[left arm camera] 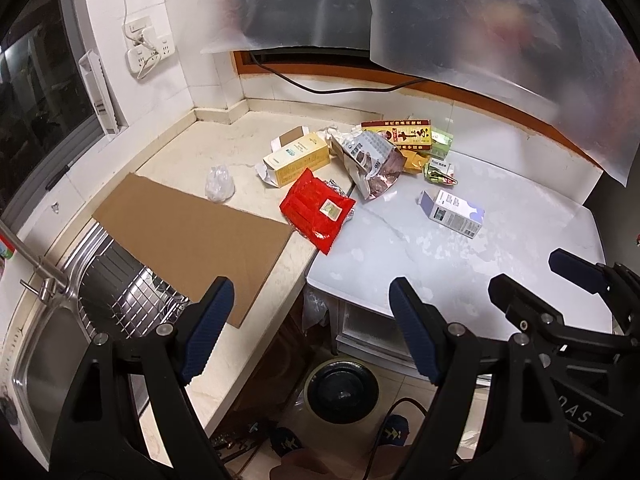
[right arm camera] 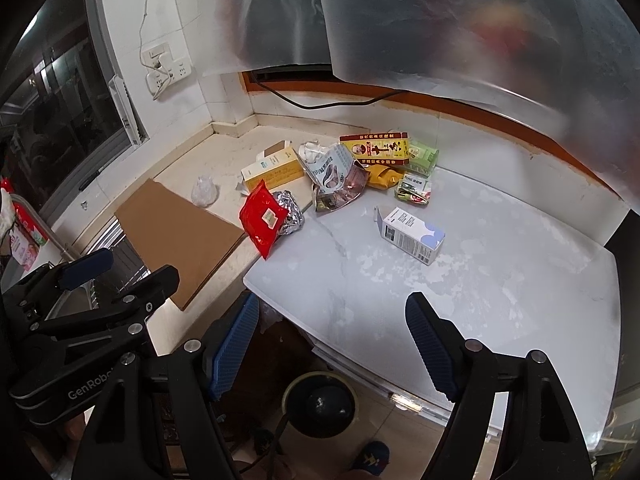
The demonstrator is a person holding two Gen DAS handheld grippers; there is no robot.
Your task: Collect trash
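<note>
Trash lies scattered on the counter: a red packet (left arm camera: 318, 209) (right arm camera: 264, 218) with crumpled foil (right arm camera: 290, 211) beside it, a yellow box (left arm camera: 296, 159) (right arm camera: 272, 168), a grey snack bag (left arm camera: 370, 160) (right arm camera: 336, 178), a red-and-yellow box (left arm camera: 400, 136) (right arm camera: 376, 149), green packets (left arm camera: 440, 160) (right arm camera: 416, 176), a white-blue carton (left arm camera: 454, 213) (right arm camera: 412, 235) and a clear wad (left arm camera: 219, 184) (right arm camera: 204, 191). My left gripper (left arm camera: 312, 332) (right arm camera: 120, 272) is open, empty, over the counter's near edge. My right gripper (right arm camera: 332, 348) (left arm camera: 532, 272) is open, empty, short of the carton.
A brown cardboard sheet (left arm camera: 192, 236) (right arm camera: 180, 236) partly covers a steel sink (left arm camera: 48, 340) with a wire rack (left arm camera: 132, 296). A dark round pot (left arm camera: 340, 390) (right arm camera: 318, 402) stands on the floor below. Translucent plastic sheets (left arm camera: 500, 32) hang above. A black cable (left arm camera: 340, 88) runs along the back wall.
</note>
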